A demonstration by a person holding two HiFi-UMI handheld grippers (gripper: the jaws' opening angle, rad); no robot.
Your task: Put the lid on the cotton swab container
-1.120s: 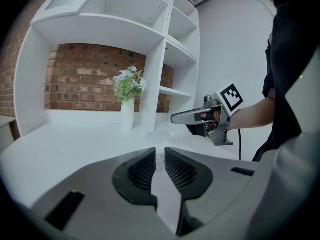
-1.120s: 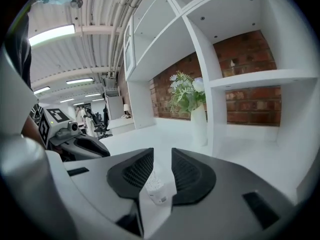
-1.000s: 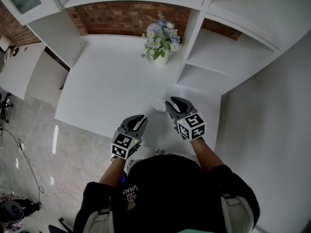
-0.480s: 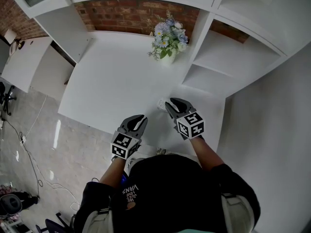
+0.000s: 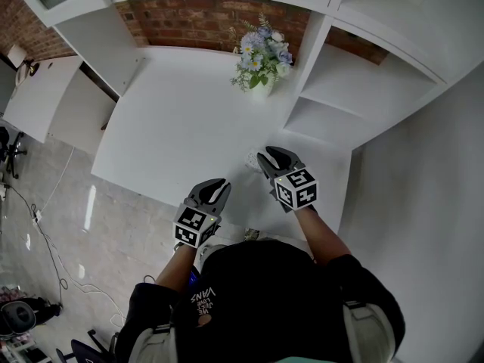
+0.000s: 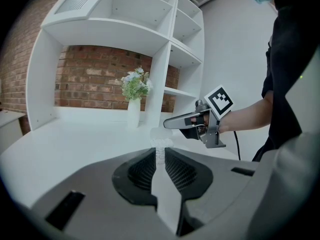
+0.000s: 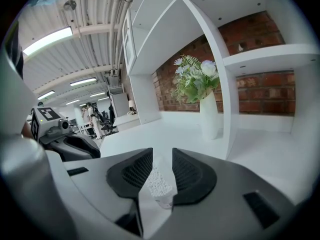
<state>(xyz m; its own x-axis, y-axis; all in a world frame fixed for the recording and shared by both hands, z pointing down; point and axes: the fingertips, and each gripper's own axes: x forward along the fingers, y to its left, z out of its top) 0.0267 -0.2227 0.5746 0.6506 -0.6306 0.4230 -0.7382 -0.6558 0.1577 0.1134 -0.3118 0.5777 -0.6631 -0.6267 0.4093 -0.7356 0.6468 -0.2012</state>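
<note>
The cotton swab container is a small clear tub of white swabs near the desk's front right. My right gripper hovers just over and beside it. In the right gripper view its jaws stand a little apart, and the container shows below through the gap, not gripped. In the left gripper view the container has a pale translucent shape on top, right under the right gripper; I cannot tell if that is the lid. My left gripper hangs at the desk's front edge, jaws together and empty.
A white vase of flowers stands at the back of the white desk, against the brick wall. White shelf compartments rise on the right. The desk's front edge drops to the floor on the left.
The head camera shifted slightly a second ago. My right gripper has crept a little forward by the container. The left gripper and the container have stayed put.
</note>
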